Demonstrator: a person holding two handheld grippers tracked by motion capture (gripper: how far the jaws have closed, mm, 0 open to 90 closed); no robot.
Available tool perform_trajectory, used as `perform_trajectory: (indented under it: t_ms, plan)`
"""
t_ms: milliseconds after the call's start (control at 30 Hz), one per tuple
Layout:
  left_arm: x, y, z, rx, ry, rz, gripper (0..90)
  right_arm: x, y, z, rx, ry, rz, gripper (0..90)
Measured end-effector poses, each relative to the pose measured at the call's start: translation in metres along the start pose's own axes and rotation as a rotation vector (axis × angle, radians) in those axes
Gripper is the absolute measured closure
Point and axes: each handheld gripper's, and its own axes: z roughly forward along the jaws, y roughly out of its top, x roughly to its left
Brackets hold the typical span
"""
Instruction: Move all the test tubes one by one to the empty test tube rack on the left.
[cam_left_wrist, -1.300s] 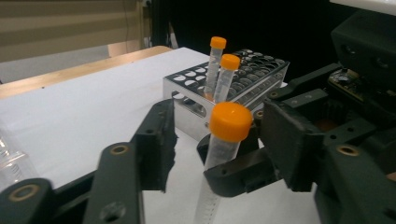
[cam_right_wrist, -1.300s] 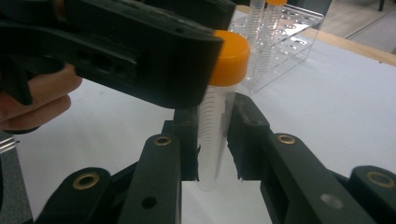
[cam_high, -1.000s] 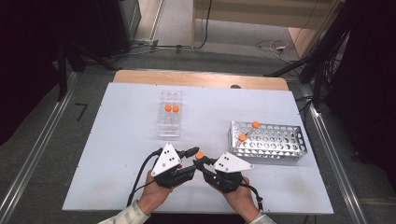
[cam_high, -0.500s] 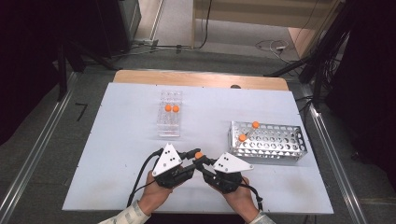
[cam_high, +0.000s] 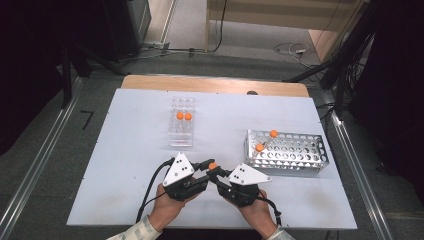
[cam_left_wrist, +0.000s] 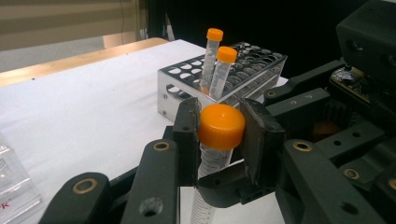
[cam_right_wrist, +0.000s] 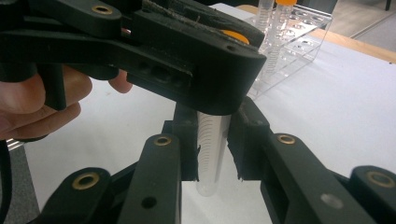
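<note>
Nearest the person, at the front edge of the white tabletop (cam_high: 125, 150), both hands hold their tools nose to nose, and one orange-capped centrifuge tube (cam_left_wrist: 215, 140) stands upright between them; the left tongs (cam_left_wrist: 219, 128) are pressed onto its orange cap (cam_left_wrist: 221, 126), one jaw on each side, while the right tongs (cam_right_wrist: 214, 140) pinch the clear graduated body lower down, the rounded tip hanging free just above the tabletop; against the high view of a second ago almost nothing has shifted, the two tools (cam_high: 212, 172) being locked in the same meeting place, which suggests a two-handed hold that has settled, most likely for twisting the cap or passing the tube across; the grip looks firm on both ends, so the next move probably calls for one hand to turn or let go; farther out to the right sits the metal tube rack (cam_high: 287, 150) with two capped tubes (cam_left_wrist: 217, 65) leaning in its near corner; farther still, towards the left, the clear plastic rack (cam_high: 181, 125) carries two more orange-capped tubes (cam_high: 184, 116).
</note>
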Motion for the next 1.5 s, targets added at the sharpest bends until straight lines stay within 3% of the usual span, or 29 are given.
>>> perform_trajectory:
  t_ms: [167,300,567,1033,1500]
  plan:
    - [-0.001,0.001,-0.001,0.0,0.002,0.007,69.8,-0.001,0.0,-0.001,-0.01,0.007,0.001,70.6]
    - [0.0,0.001,-0.001,0.0,0.002,0.003,69.9,-0.003,0.001,-0.001,-0.013,0.042,0.018,51.2]
    - [0.009,0.004,-0.004,-0.011,0.014,-0.012,69.9,-0.015,-0.001,-0.009,0.008,0.026,0.054,31.1]
    - [0.022,0.008,-0.009,-0.025,0.053,-0.036,69.9,-0.042,-0.02,-0.048,0.003,-0.071,0.104,31.1]
    - [0.033,0.009,-0.011,-0.023,0.088,-0.044,69.9,-0.068,-0.049,-0.078,0.039,-0.179,0.161,30.0]
